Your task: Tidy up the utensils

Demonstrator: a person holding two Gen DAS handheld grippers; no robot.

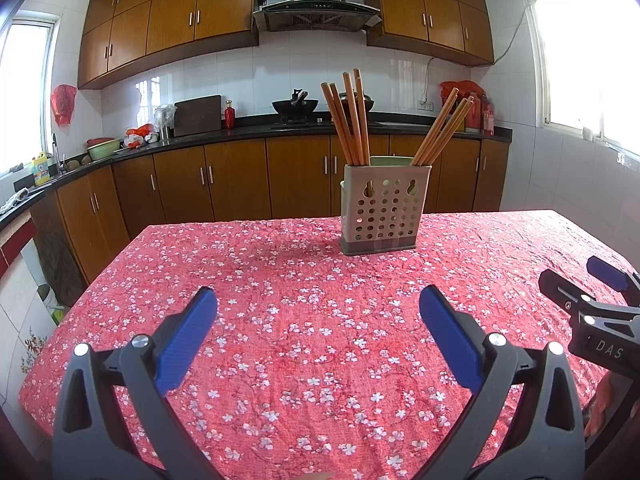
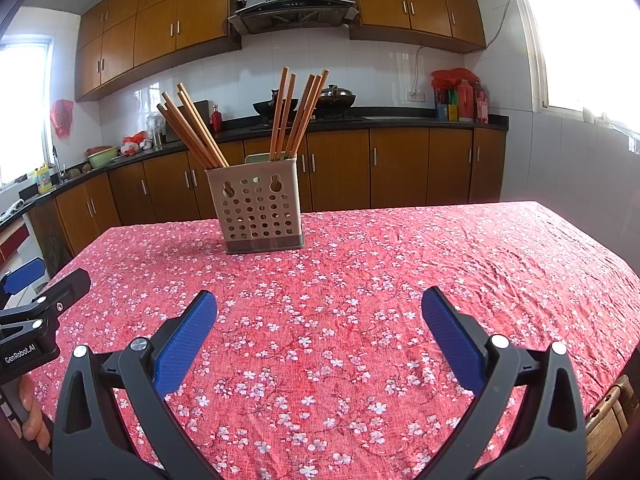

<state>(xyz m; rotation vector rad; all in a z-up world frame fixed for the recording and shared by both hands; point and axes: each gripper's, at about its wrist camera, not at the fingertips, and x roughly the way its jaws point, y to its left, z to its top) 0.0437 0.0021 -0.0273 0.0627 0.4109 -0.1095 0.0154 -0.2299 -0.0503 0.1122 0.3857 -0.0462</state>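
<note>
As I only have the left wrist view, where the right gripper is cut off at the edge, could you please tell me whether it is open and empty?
Observer: Yes, the right gripper is wide open with nothing between its fingers, above the tablecloth.
Operator: Thank you. Is there anything past the table's near right corner?
Observer: A woven object, perhaps a chair, sits just beyond that edge.
Operator: Are any utensils loose on the right side?
Observer: None show there; the chopsticks all stand in the holder.
</note>
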